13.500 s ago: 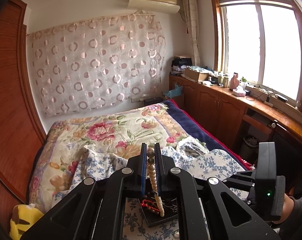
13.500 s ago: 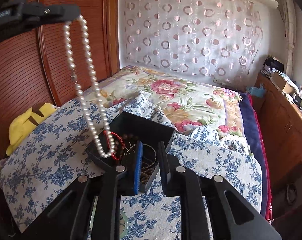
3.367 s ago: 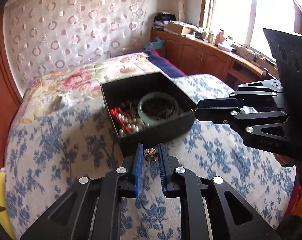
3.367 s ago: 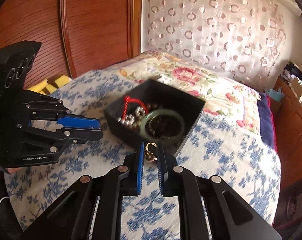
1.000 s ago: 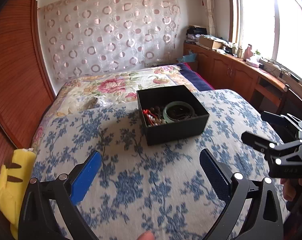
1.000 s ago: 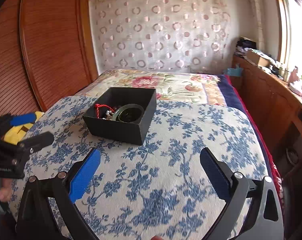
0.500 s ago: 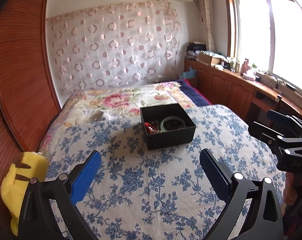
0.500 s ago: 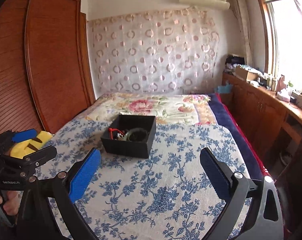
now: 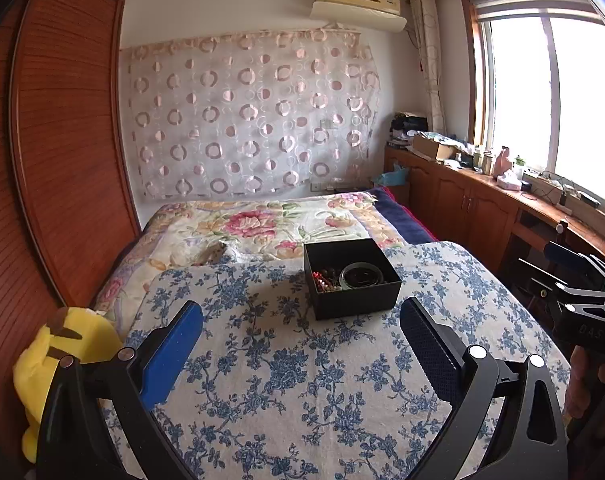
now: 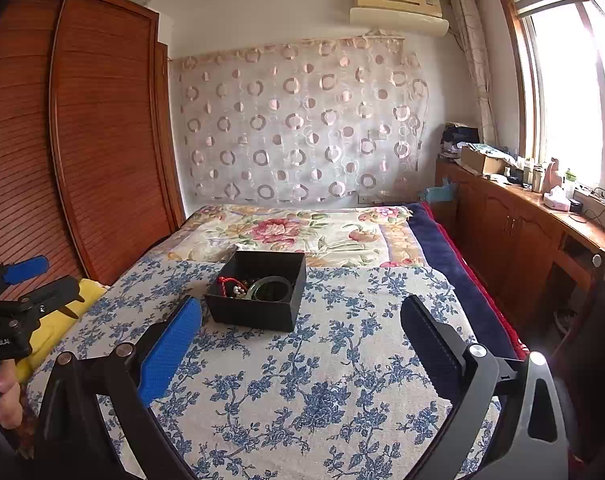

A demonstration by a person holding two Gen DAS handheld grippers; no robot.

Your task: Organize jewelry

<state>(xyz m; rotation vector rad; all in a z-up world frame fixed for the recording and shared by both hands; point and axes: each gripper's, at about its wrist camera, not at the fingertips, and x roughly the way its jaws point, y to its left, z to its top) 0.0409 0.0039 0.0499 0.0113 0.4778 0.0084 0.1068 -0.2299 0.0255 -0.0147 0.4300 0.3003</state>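
From the left wrist, the left gripper [image 9: 300, 336] hung well back from the black box [image 9: 352, 278], jaws spread wide and empty, where seconds earlier they had pinched a small trinket just beside it. The box sat on the blue-flowered cloth [image 9: 302, 380], square and matte, holding a smooth green bangle [image 9: 361, 275], red cord and dark beads [image 9: 324, 278]. The right gripper [image 9: 558, 264] showed at the right edge, apart from the box, its jaws open. A soft yellow toy [image 9: 62, 356] lay at the left.

From the right wrist, the right gripper [image 10: 300, 336] was likewise spread and empty, having pulled away from the box [image 10: 258, 292]. No loose jewelry showed on the cloth [image 10: 322, 380], suggesting the sorting was finished. The left gripper [image 10: 34, 280] stood open at the left.
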